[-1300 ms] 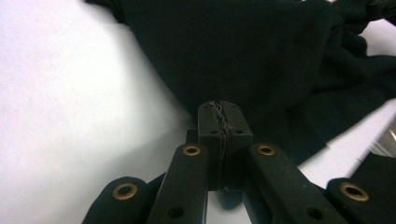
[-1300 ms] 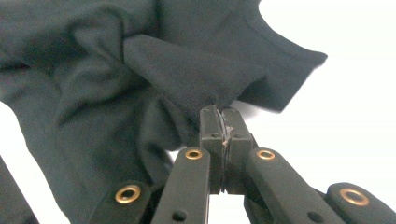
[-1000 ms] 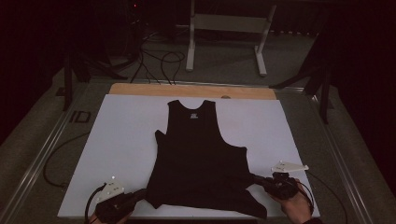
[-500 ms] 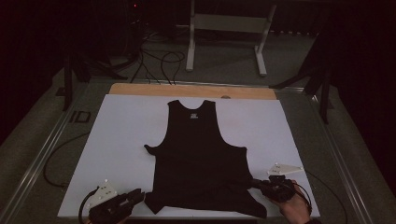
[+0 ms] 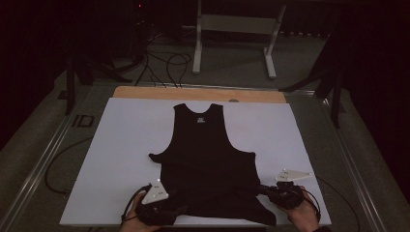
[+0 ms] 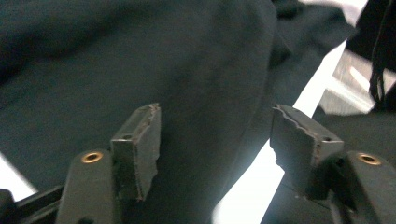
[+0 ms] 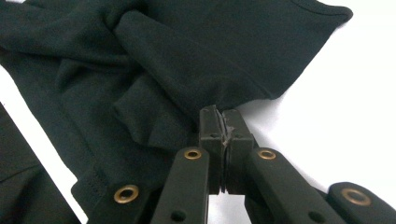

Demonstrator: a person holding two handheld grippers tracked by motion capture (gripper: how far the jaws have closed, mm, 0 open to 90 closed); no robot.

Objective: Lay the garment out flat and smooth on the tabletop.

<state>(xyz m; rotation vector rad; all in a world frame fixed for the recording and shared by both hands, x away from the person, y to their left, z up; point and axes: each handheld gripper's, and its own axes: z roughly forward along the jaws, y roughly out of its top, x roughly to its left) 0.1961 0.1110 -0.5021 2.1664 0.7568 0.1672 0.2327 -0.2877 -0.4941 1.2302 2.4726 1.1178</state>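
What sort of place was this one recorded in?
Likely a dim lab or test workshop: a white board on a metal-framed table, loose cables on the floor, and a stand behind.

tank top (image 5: 205,159): matt black knit cloth | board (image 5: 116,145): smooth matt white | table edge (image 5: 145,92): bare wood

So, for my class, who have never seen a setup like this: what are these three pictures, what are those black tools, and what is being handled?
A person sits at a table covered by a white sheet, holding a hand-held two-jaw gripper in each hand. One camera looks down from above; the other two ride on the grippers, looking along their jaws. A black sleeveless top lies flat. The right gripper is shut, pinching the top's fabric at its lower edge. The left gripper has just been opening; its jaws stand apart over the cloth without pressing it.
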